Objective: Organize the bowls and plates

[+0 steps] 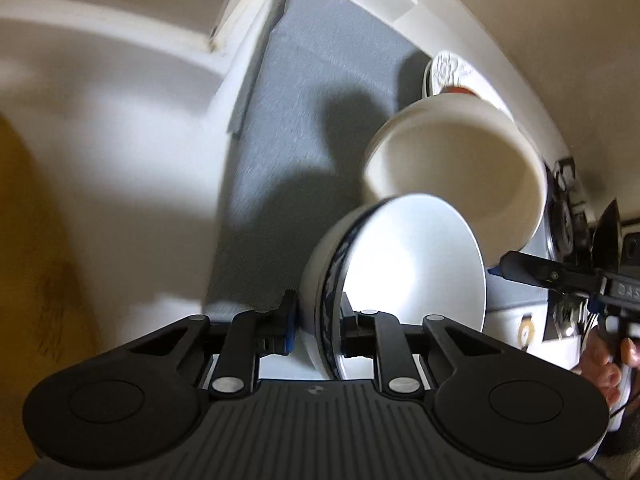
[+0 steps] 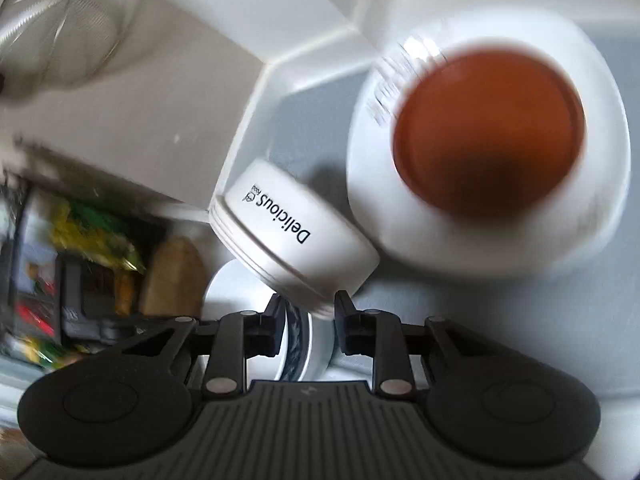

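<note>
The left hand-held gripper (image 1: 316, 312) pinches the rim of a blue-banded bowl (image 1: 412, 264), held on its side over the near edge of the shelf. The right hand-held gripper (image 2: 308, 308) seems to nip the rim of a tipped white bowl (image 1: 452, 152) just above it. The gray mat (image 1: 304, 80) is bare on the left, up to the white wall (image 1: 168, 128).

Only the right view shows the brown bowl (image 2: 488, 132) on a white plate (image 2: 368, 168) by the shelf's far right edge, and the word "Delicious". Only the left view shows a hand (image 1: 604, 364).

Three bowls, two hand-held grippers; the plates are too blurry to count.
</note>
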### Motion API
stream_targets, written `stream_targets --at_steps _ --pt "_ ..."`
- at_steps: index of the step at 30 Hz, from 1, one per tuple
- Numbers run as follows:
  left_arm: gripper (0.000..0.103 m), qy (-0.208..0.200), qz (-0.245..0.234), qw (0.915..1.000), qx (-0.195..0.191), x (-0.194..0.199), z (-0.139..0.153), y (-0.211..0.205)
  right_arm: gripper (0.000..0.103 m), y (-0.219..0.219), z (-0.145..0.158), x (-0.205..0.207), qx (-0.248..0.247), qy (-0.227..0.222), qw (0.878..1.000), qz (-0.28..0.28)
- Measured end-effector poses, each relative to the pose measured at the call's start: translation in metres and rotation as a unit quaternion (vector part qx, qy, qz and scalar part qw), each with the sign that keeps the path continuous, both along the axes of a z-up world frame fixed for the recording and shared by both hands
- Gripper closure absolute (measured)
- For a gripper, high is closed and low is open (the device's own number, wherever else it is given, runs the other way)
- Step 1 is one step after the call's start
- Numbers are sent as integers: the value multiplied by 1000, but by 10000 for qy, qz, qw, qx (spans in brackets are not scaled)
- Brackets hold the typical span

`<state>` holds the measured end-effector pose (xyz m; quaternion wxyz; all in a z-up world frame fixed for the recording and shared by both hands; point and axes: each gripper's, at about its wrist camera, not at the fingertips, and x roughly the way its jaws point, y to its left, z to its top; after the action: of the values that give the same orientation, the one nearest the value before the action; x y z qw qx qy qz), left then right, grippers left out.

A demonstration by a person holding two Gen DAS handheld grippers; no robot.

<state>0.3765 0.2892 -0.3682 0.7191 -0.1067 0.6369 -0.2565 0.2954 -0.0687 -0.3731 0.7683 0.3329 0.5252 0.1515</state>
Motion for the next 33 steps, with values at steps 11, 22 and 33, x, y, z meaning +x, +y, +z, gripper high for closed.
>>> stream_targets --at_steps 11,22,33 --pt "80 176 231 9995 -138 6 -11 5 35 0 -8 -30 453 185 9976 -489" --pt "76 146 40 9999 39 11 -10 -1 52 10 -37 -20 859 698 9914 -697" --pt "79 283 110 9989 360 -24 1 30 72 65 -33 -26 96 761 9959 484"
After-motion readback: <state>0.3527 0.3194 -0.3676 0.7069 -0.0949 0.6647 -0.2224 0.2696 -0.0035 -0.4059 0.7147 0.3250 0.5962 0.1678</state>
